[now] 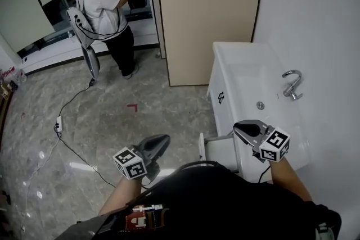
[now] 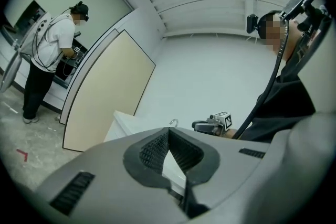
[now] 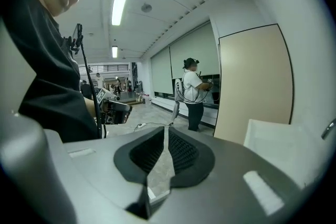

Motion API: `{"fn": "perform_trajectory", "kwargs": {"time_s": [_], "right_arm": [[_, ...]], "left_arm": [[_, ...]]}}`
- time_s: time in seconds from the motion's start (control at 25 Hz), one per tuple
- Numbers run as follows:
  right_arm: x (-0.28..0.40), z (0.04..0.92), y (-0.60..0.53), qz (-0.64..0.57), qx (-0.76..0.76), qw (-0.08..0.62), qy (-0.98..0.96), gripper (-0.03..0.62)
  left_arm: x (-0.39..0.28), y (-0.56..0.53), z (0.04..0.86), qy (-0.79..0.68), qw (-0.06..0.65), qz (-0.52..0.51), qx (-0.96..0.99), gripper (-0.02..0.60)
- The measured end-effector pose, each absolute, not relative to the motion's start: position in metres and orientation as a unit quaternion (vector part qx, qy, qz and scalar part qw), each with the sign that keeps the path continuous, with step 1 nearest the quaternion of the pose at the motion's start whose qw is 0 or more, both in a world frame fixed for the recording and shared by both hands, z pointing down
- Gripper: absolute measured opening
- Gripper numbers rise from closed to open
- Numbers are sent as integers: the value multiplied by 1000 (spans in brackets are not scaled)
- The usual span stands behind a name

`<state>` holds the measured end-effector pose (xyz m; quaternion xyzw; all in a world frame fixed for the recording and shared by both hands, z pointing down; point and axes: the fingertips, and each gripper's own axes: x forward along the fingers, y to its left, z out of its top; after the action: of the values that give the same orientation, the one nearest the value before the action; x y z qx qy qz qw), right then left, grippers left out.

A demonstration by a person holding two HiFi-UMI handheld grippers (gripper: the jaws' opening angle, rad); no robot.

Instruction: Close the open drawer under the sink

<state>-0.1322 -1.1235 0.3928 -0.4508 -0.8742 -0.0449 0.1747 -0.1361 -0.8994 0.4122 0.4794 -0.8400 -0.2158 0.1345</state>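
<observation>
Right claw (image 1: pixel 241 128) shut, empty | drawer (image 1: pixel 218 150) open, juts leftward from vanity (image 1: pixel 216 84)

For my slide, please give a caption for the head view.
Shut and empty, the left gripper and right gripper hover near the sink with its drawer open.

R tongs (image 3: pixel 165 134) closed, empty, person (image 3: pixel 193 93) far back, white sink unit (image 3: pixel 275 144) at rt

Grey marble floor (image 1: pixel 169 115) bears a cable (image 1: pixel 75 98), red mark (image 1: pixel 133 107)
</observation>
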Motion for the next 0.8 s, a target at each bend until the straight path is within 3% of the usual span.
{"fn": "perform_trajectory", "kwargs": {"time_s": [0.32,0.8], "right_arm": [[-125,418,-1187,-52,-491,181,-851,5],[-101,457,-1102,-81,-506,222,-830,12]], "left_arm": [[-100,-997,428,-843,177,-197,469,0],[-79,-934,450,-838,180,-198,475,0]]}}
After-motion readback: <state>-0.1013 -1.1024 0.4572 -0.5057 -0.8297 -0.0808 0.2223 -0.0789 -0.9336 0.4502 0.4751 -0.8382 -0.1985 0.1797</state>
